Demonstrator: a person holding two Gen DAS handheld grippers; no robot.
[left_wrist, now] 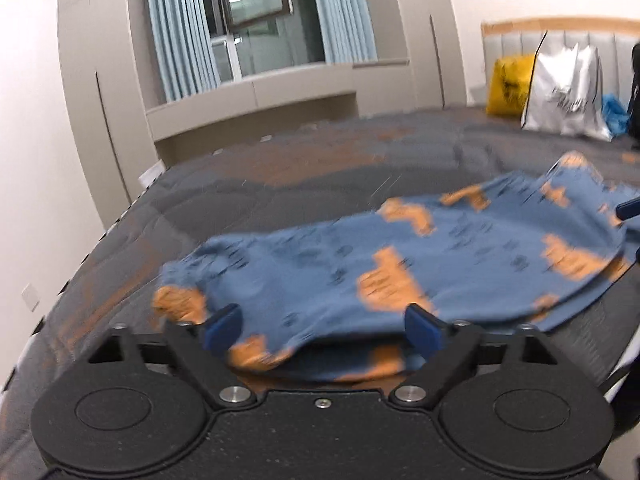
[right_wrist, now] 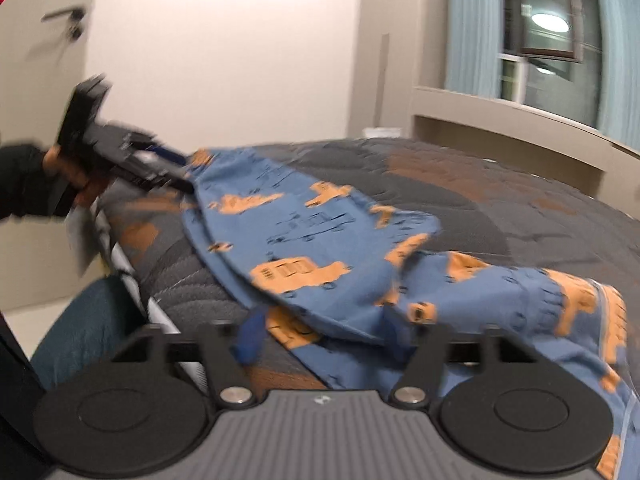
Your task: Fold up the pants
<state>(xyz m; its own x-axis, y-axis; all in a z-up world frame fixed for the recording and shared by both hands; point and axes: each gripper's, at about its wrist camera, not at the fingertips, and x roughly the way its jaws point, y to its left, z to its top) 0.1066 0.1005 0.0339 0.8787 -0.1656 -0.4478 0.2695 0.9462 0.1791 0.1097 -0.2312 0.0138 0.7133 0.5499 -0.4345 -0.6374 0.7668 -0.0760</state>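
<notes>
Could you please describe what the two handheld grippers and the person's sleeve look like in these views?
The left gripper is black, with two round discs, silver pivot bolts and blue pads. The right gripper matches it, but its body is ribbed grey. The sleeve is black.

Both views sit low and close over the bed (left_wrist: pixel 280 200), each looking forward along its own 2 fingers. The left wrist view faces across the bed toward the window (left_wrist: pixel 256 20), headboard (left_wrist: pixel 560 36) at its right. The right wrist view faces the same window (right_wrist: pixel 548 32), seemingly from farther right. Both share the pants (left_wrist: pixel 400 256) on the bed.
</notes>
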